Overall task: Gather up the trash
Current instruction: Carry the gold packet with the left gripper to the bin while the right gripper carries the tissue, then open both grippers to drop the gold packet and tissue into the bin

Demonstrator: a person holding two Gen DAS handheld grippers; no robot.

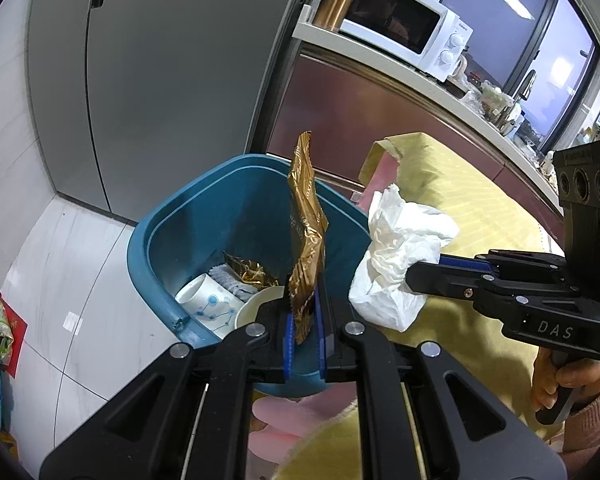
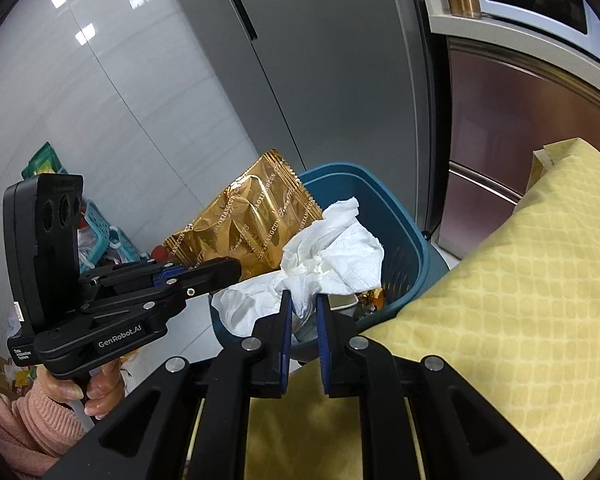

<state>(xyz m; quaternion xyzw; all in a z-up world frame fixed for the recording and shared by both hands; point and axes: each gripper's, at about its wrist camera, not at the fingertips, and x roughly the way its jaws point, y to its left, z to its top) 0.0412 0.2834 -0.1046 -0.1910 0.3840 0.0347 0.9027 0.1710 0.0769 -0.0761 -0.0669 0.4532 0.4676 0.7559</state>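
Observation:
A blue trash bin (image 1: 168, 236) (image 2: 410, 240) stands on the floor beside a table with a yellow cloth. My left gripper (image 1: 303, 312) (image 2: 228, 268) is shut on a gold foil wrapper (image 1: 306, 232) (image 2: 252, 220), which stands upright over the bin's opening. My right gripper (image 2: 303, 308) (image 1: 414, 276) is shut on a crumpled white tissue (image 2: 332, 252) (image 1: 400, 248), held over the bin's rim next to the table edge. Inside the bin lie a white paper cup with a blue print (image 1: 210, 304), another gold wrapper (image 1: 250, 274) and a pale bowl-like cup (image 1: 256, 308).
The yellow tablecloth (image 1: 452, 192) (image 2: 520, 292) borders the bin on the right. A grey fridge (image 1: 140, 80) stands behind it, and a counter carries a white microwave (image 1: 412, 28). Bags and a blue basket (image 2: 100, 220) lie on the floor at the left. A hand in a pink sleeve (image 1: 572, 380) holds each handle.

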